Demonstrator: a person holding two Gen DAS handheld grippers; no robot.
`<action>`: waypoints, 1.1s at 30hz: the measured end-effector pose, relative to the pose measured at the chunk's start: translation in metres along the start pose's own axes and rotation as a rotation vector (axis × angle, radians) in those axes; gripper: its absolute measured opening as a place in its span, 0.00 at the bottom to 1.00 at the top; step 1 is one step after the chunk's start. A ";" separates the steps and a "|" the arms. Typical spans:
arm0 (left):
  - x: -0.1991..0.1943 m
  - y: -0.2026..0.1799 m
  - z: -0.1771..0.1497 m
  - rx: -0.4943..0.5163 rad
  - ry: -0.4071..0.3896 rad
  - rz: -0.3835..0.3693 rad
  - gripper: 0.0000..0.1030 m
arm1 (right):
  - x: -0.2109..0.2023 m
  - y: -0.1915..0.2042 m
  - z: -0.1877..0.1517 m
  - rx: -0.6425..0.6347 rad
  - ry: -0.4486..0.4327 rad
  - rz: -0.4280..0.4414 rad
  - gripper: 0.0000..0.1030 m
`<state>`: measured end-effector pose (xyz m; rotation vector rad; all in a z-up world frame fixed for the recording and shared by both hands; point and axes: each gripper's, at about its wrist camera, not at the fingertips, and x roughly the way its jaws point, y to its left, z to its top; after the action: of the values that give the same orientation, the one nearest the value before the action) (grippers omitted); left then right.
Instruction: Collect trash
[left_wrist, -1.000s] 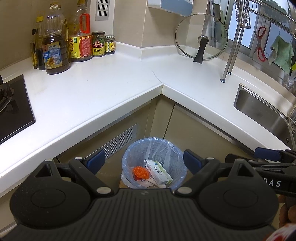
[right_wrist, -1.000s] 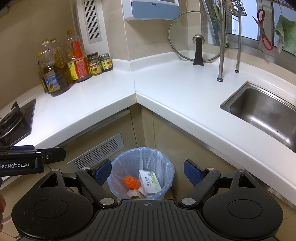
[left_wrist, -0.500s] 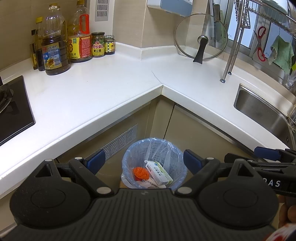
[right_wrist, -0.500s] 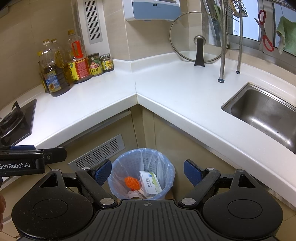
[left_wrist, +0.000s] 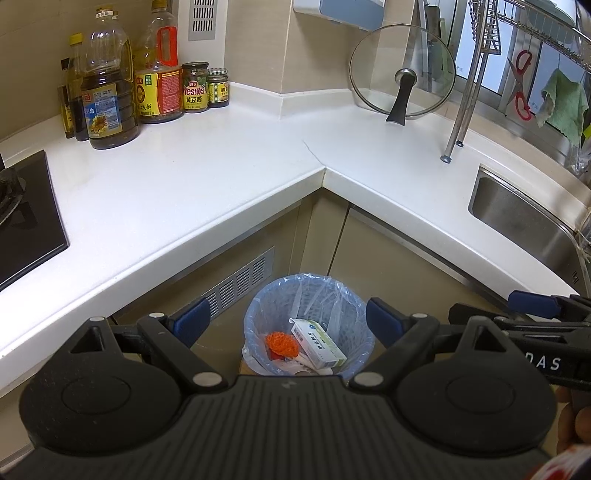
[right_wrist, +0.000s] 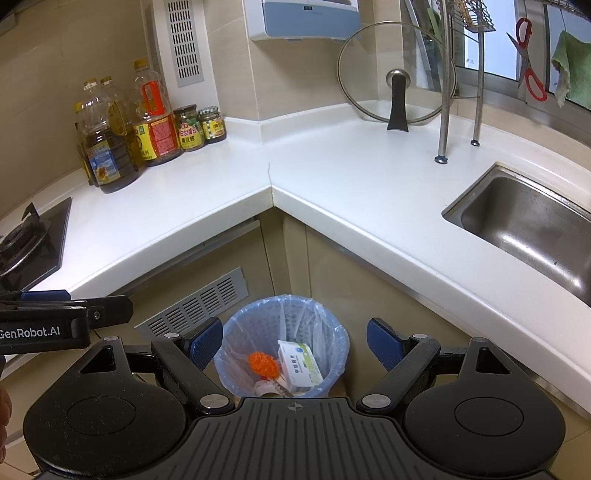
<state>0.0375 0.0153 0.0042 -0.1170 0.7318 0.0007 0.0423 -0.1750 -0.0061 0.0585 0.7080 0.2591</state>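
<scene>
A trash bin (left_wrist: 258, 306) with a pale blue liner stands on the floor in the counter's corner; it also shows in the right wrist view (right_wrist: 236, 325). Inside lie a white and green box (left_wrist: 317, 343) (right_wrist: 299, 363), an orange scrubber (left_wrist: 280, 341) (right_wrist: 262, 363) and some pale scraps. My left gripper (left_wrist: 288, 321) is open and empty above the bin. My right gripper (right_wrist: 293, 339) is open and empty above the bin too. Each gripper shows at the edge of the other's view.
An L-shaped white countertop (left_wrist: 207, 173) wraps around the bin. Oil bottles (left_wrist: 107, 92) and jars (left_wrist: 195, 88) stand at the back left. A glass lid (left_wrist: 402, 74) leans on the wall. A steel sink (right_wrist: 528, 225) is right, a stove (left_wrist: 22, 214) left.
The right wrist view has drawn back and up very slightly. The left gripper and the bin's contents have not moved.
</scene>
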 end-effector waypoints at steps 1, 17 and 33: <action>0.001 0.001 0.000 0.002 0.000 -0.002 0.88 | 0.000 0.000 0.000 0.000 -0.001 0.000 0.83; 0.001 0.003 -0.001 0.004 0.001 -0.003 0.88 | 0.000 -0.002 0.000 0.000 0.000 0.002 0.83; 0.001 0.002 -0.001 0.003 0.000 -0.002 0.88 | 0.002 -0.003 0.001 0.002 0.000 -0.001 0.83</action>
<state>0.0376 0.0175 0.0026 -0.1152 0.7319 -0.0018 0.0445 -0.1773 -0.0070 0.0604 0.7086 0.2577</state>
